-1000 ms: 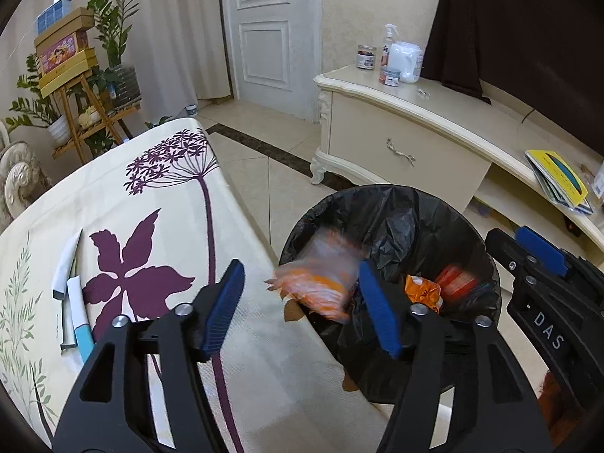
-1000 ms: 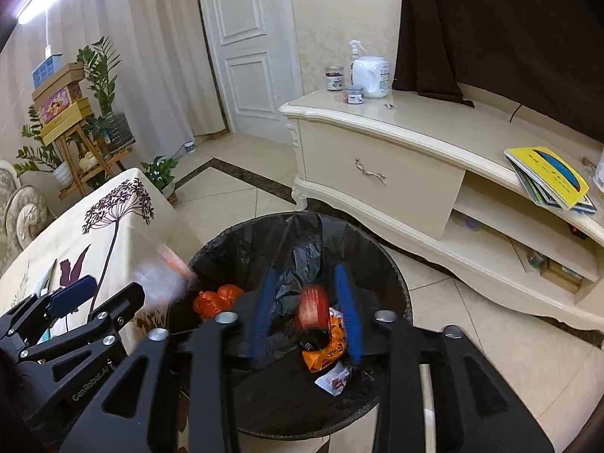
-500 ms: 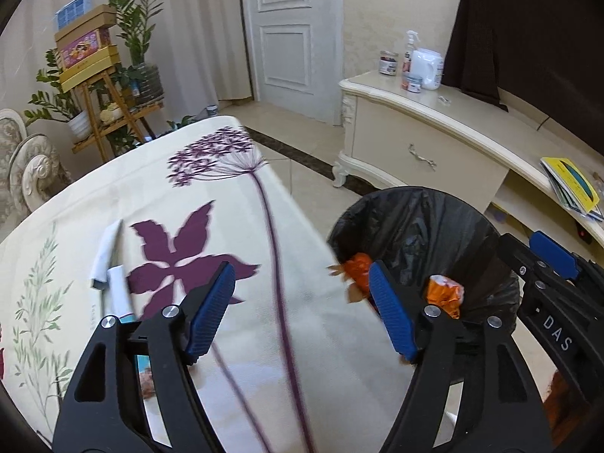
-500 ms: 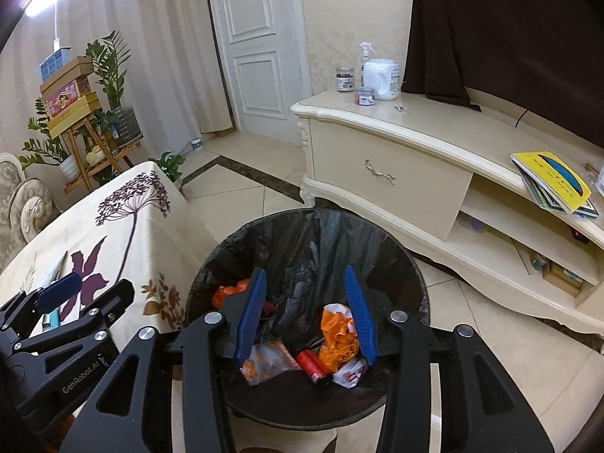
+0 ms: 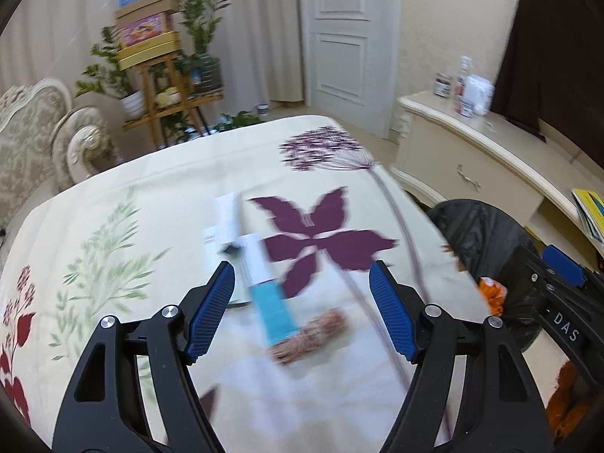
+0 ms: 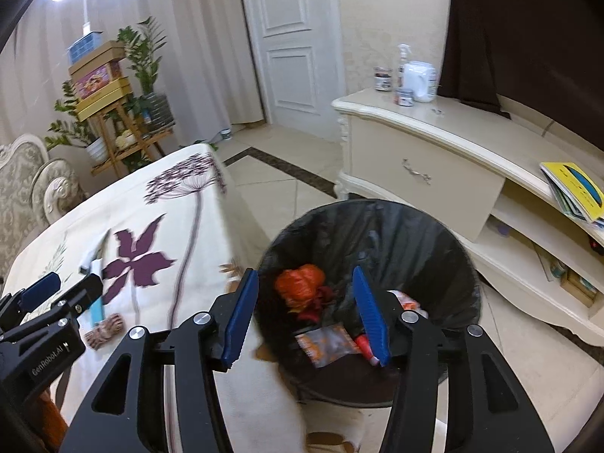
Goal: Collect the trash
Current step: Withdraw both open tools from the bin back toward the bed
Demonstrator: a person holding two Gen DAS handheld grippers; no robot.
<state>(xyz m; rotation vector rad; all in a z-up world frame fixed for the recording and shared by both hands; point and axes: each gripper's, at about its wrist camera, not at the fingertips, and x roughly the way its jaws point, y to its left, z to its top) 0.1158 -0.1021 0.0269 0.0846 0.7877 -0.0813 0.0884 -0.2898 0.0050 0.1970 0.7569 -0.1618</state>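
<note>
My left gripper (image 5: pixel 302 275) hangs open over the flowered tablecloth (image 5: pixel 151 188), with nothing between its pads. Below it lie a white-and-teal tube (image 5: pixel 264 287), a reddish speckled wrapper (image 5: pixel 313 334) touching the tube's teal end, and a white box (image 5: pixel 226 215). My right gripper (image 6: pixel 305 275) is over the black-lined bin (image 6: pixel 377 222); its jaws are opening and hold nothing. Inside the bin lie an orange bag (image 6: pixel 300 283), a clear orange wrapper (image 6: pixel 326 343) and a small red piece (image 6: pixel 364 341). The left gripper (image 6: pixel 64 288) shows at that view's left edge.
The bin (image 5: pixel 487 234) stands on the tiled floor against the table's right edge. Behind it is a cream cabinet (image 6: pixel 434 151) with bottles on top and books on a shelf. A sofa (image 5: pixel 34 132) and a plant stand (image 5: pixel 166 87) lie beyond the table.
The orange wrapper and the red piece dropped from the grippers into the bin. The left gripper swung from the bin to over the table. The right gripper's jaws widened and it shifted toward the table.
</note>
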